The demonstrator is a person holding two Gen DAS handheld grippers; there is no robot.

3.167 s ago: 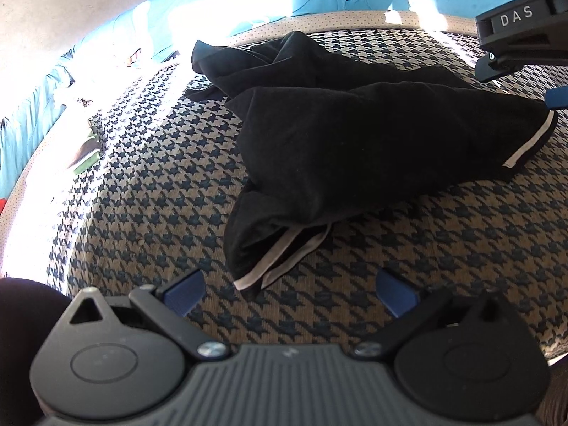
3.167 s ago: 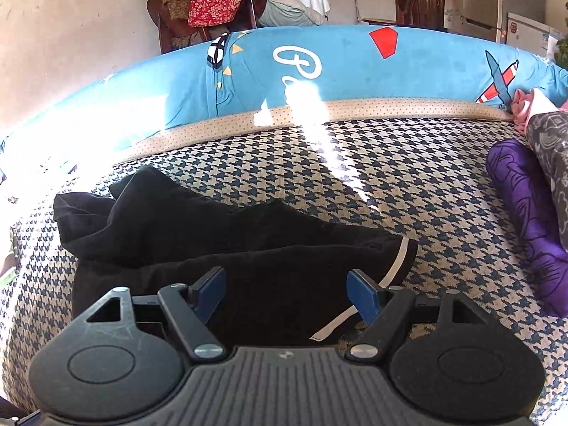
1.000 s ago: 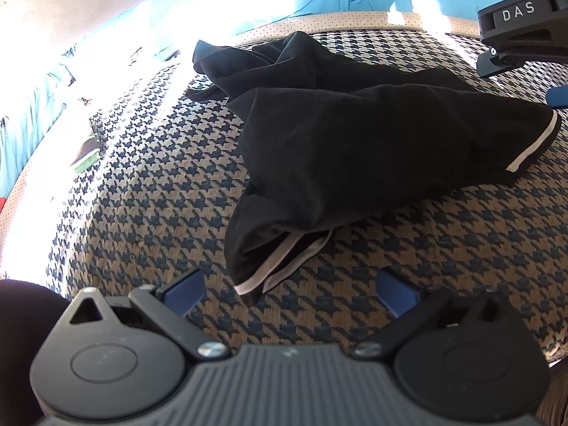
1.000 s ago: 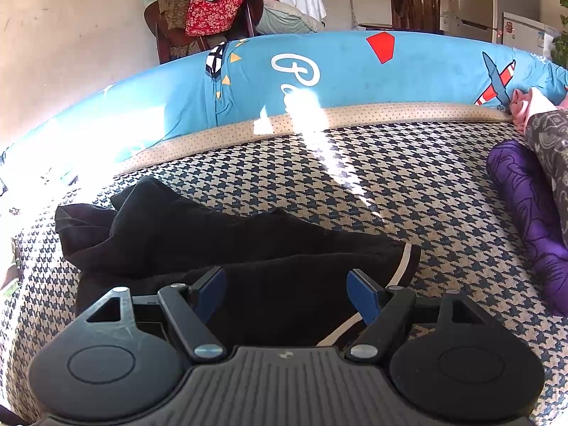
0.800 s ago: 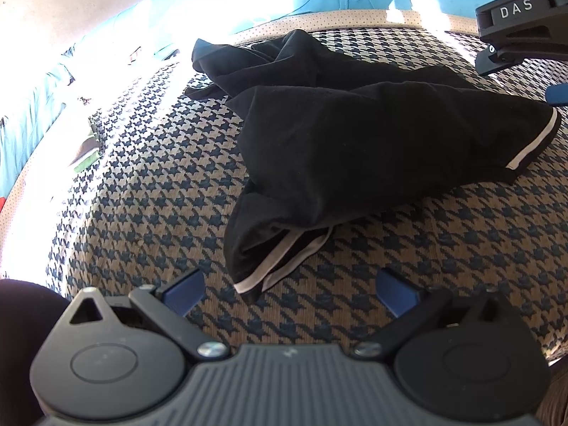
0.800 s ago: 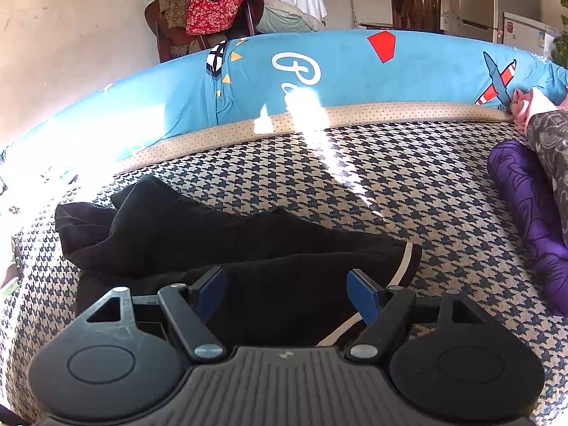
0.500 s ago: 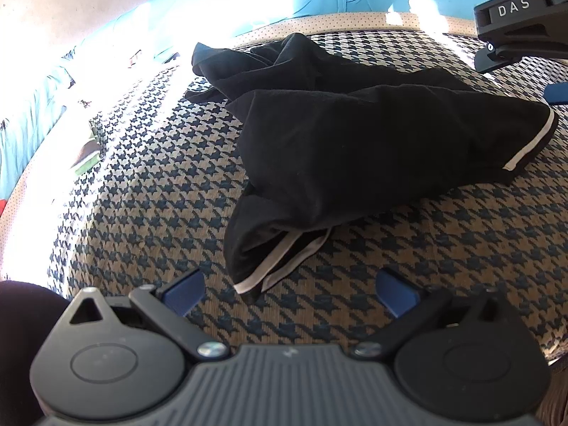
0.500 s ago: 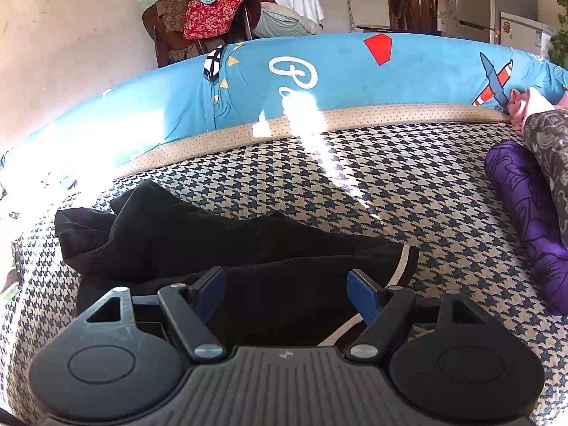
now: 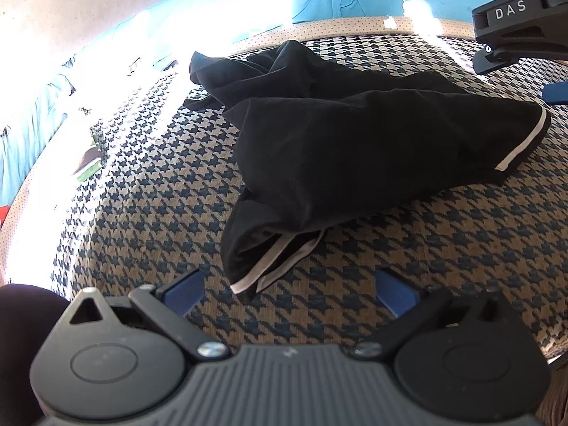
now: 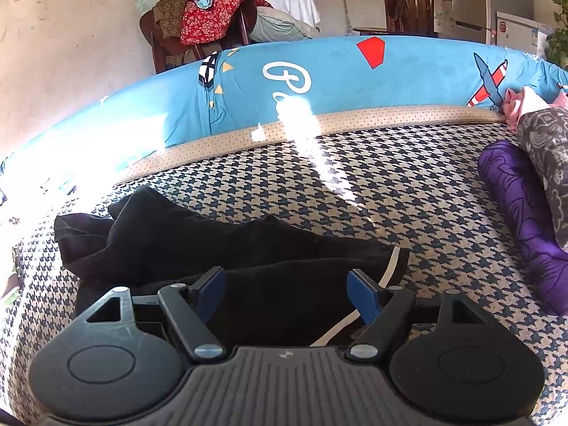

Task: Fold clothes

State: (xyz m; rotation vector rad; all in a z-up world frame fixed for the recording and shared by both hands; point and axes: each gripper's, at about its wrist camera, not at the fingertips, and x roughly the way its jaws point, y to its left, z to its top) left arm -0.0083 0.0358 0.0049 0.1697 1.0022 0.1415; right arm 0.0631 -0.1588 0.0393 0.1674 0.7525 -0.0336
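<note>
Left wrist view: the left gripper [image 9: 289, 293] hovers with jaws wide apart, empty, above the near hem of the black garment [image 9: 355, 149], which lies crumpled on the houndstooth bed [image 9: 142, 213]. The right gripper [image 10: 287, 293] is likewise spread and empty over the garment.

Garment [image 9: 355, 149] lies crumpled on mattress [image 9: 443, 248], toward its left half. Bolster [image 10: 355, 81] runs along mattress far edge, behind garment. Rolled bedding [image 10: 522, 220] sits at right, well apart from garment. Chair [image 10: 170, 46] piled with cloth stands behind bolster.
</note>
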